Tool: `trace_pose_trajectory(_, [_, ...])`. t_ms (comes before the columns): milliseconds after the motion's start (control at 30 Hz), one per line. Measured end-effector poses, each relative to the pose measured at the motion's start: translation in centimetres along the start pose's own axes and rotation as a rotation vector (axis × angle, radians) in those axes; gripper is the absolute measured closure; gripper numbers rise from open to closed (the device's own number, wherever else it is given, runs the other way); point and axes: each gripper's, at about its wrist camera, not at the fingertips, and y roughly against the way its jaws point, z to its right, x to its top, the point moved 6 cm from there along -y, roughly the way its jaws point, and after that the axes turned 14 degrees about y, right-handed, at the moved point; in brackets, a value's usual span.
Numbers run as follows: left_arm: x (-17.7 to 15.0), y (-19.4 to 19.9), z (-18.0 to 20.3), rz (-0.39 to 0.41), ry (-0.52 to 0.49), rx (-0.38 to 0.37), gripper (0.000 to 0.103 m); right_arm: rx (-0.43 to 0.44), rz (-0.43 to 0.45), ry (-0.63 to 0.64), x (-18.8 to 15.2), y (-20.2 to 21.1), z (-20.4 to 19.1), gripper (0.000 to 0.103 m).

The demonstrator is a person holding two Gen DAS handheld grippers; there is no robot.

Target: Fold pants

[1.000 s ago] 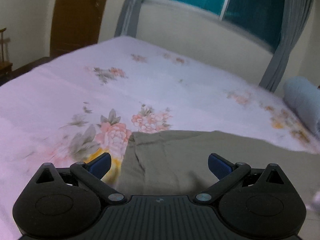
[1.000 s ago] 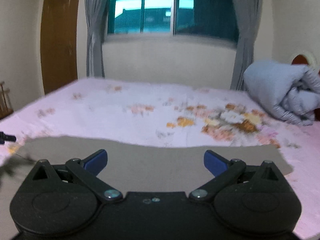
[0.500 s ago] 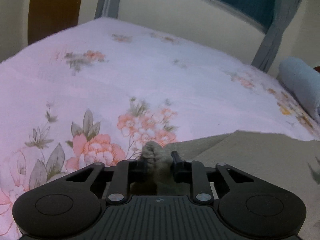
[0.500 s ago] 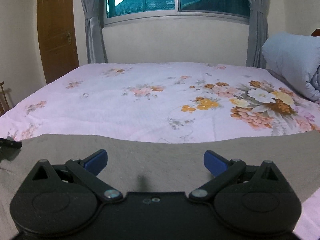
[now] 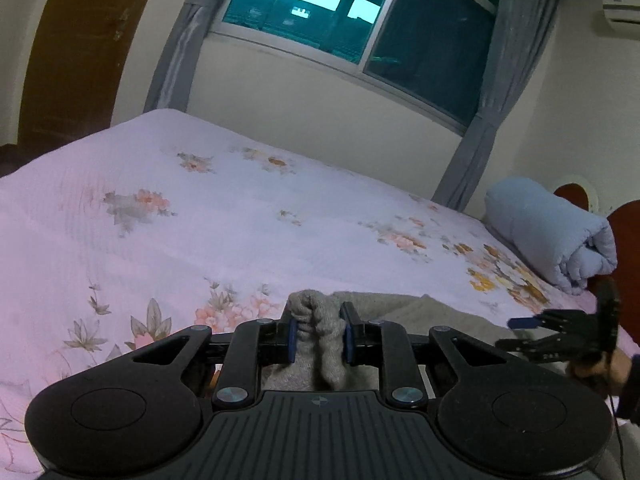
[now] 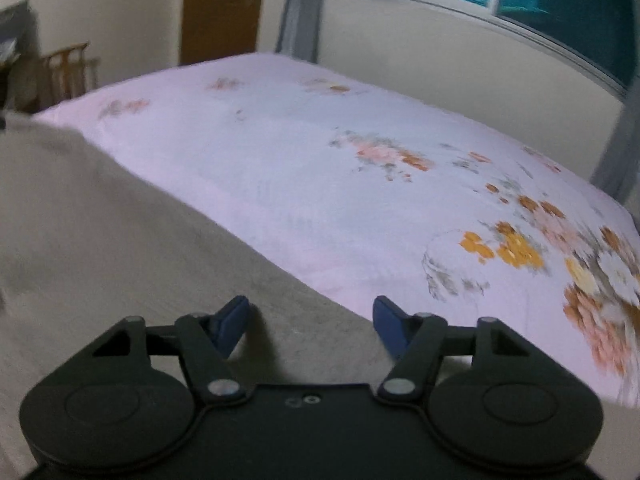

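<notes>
Grey-olive pants lie along the near edge of a bed with a pink floral sheet. My left gripper is shut on a bunched end of the pants and holds it lifted off the sheet. In the right wrist view the pants spread flat below my right gripper, which is open with its blue pads just above the cloth, near its far edge. The right gripper also shows at the right edge of the left wrist view.
A rolled light-blue quilt lies at the bed's right end by a dark red headboard. A window with grey curtains is behind the bed. A brown door and a wooden chair stand at the left.
My left gripper closed on the pants' end and raised it. My right gripper stayed open, narrowed somewhat, and swung left over the cloth.
</notes>
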Motion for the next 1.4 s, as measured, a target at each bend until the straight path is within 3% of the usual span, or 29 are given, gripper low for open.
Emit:
trace_pose_trajectory(167, [0.0, 0.4, 0.2, 0.009, -0.009, -0.006, 0.082, 0.065, -0.024, 0.080, -1.0, 0.0, 1.1, 0.044])
trace_pose_trajectory(333, [-0.1, 0.6, 0.2, -0.008, -0.013, -0.017, 0.082, 0.127, -0.109, 0.153, -2.4, -1.2, 2.6, 0.040])
trace_pose_trajectory(367, [-0.2, 0.5, 0.1, -0.015, -0.016, -0.008, 0.082, 0.157, -0.125, 0.148, -2.6, -1.5, 2.7, 0.050])
trace_pose_trajectory(400, [-0.2, 0.3, 0.0, -0.022, -0.017, 0.002, 0.082, 0.197, -0.128, 0.142, -2.5, -1.5, 2.5, 0.067])
trace_pose_trajectory(433, [-0.2, 0.1, 0.0, -0.030, -0.017, 0.011, 0.082, 0.219, -0.140, 0.139, -2.4, -1.5, 2.2, 0.098])
trace_pose_trajectory(467, [-0.2, -0.1, 0.0, -0.033, -0.017, 0.017, 0.082, 0.188, -0.146, 0.177, -2.3, -1.2, 1.8, 0.103])
trace_pose_trajectory(567, [0.2, 0.3, 0.4, -0.019, -0.018, 0.000, 0.082, 0.129, -0.088, 0.159, -1.4, 1.7, 1.7, 0.103])
trace_pose_trajectory(700, [0.6, 3.0, 1.0, 0.006, -0.030, -0.067, 0.081, 0.048, -0.014, 0.186, -0.9, 9.6, 0.6, 0.103])
trace_pose_trajectory(833, [-0.5, 7.8, 1.5, 0.008, -0.035, -0.170, 0.081, 0.002, 0.014, 0.253, -1.9, 19.4, -3.2, 0.103])
trace_pose_trajectory(1000, [-5.0, 13.4, 1.2, -0.057, -0.069, -0.203, 0.081, -0.009, -0.021, 0.256, -5.9, 27.9, -10.3, 0.103])
trace_pose_trajectory(1033, [-6.1, 14.2, 0.8, -0.075, -0.076, -0.187, 0.077, -0.006, -0.032, 0.249, -7.0, 28.3, -11.6, 0.103])
trace_pose_trajectory(1100, [-8.6, 16.0, -0.9, -0.106, -0.051, -0.095, 0.057, -0.031, -0.056, 0.251, -9.4, 28.7, -14.7, 0.100])
trace_pose_trajectory(1167, [-10.7, 17.9, -2.4, -0.133, 0.009, -0.007, 0.022, -0.082, -0.079, 0.237, -11.5, 29.1, -16.4, 0.087])
trace_pose_trajectory(1200, [-11.7, 19.5, -3.0, -0.116, 0.039, 0.035, 0.020, -0.120, -0.068, 0.207, -12.0, 29.7, -16.6, 0.084])
trace_pose_trajectory(1267, [-12.9, 22.6, -4.0, -0.063, 0.151, 0.067, 0.020, -0.161, -0.029, 0.097, -12.7, 31.2, -16.6, 0.066])
trace_pose_trajectory(1400, [-15.2, 25.4, -4.0, -0.038, 0.362, 0.014, 0.021, -0.149, 0.005, -0.208, -14.4, 33.2, -15.3, 0.065])
